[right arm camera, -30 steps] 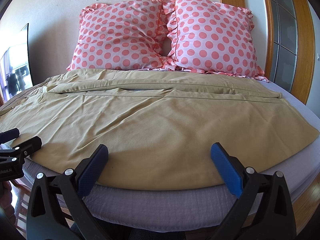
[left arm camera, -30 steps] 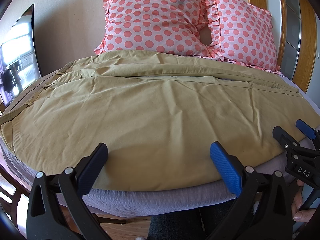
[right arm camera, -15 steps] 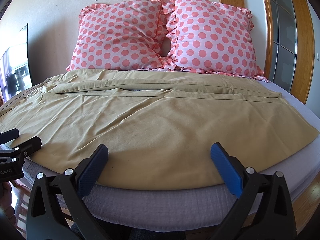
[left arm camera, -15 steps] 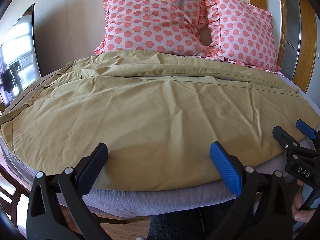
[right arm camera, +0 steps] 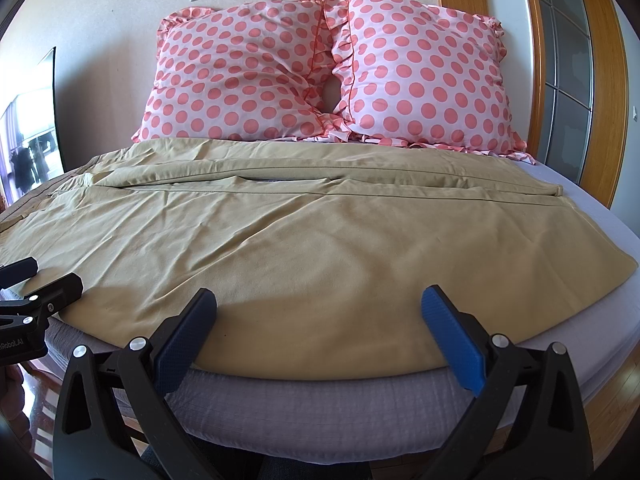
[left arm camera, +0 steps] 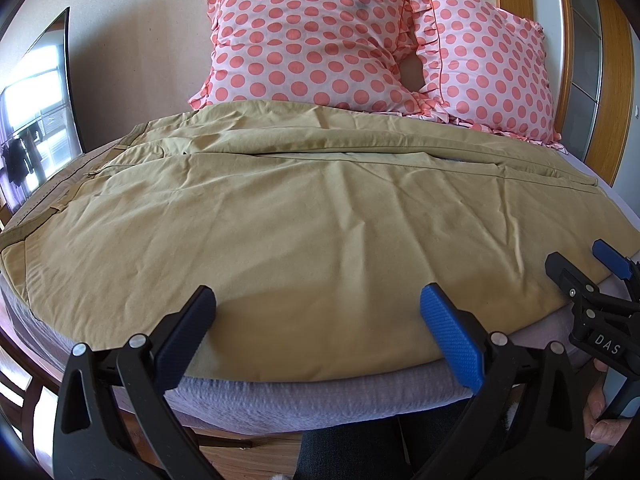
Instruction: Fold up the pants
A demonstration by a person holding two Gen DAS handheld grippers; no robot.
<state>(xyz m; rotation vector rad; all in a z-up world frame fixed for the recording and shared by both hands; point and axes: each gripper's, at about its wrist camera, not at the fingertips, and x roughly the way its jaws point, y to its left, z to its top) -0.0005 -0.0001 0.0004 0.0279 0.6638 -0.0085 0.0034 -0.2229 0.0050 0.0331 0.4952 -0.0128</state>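
Observation:
Tan pants (left arm camera: pixel 312 216) lie spread flat across the bed, waistband to the left, leg ends to the right; they also fill the right wrist view (right arm camera: pixel 304 240). My left gripper (left arm camera: pixel 316 320) is open and empty, held just short of the near hem on the left part. My right gripper (right arm camera: pixel 318 320) is open and empty, over the near hem further right. The right gripper also shows in the left wrist view (left arm camera: pixel 580 268), open. The left gripper shows at the left edge of the right wrist view (right arm camera: pixel 40 276), open.
The pants lie on a grey-lilac bedsheet (right arm camera: pixel 320 404). Two pink polka-dot pillows (right arm camera: pixel 248 76) (right arm camera: pixel 424 76) lean on the wall behind. A wooden door frame (right arm camera: pixel 600 80) stands at the right. A dark screen (left arm camera: pixel 40 112) stands at the left.

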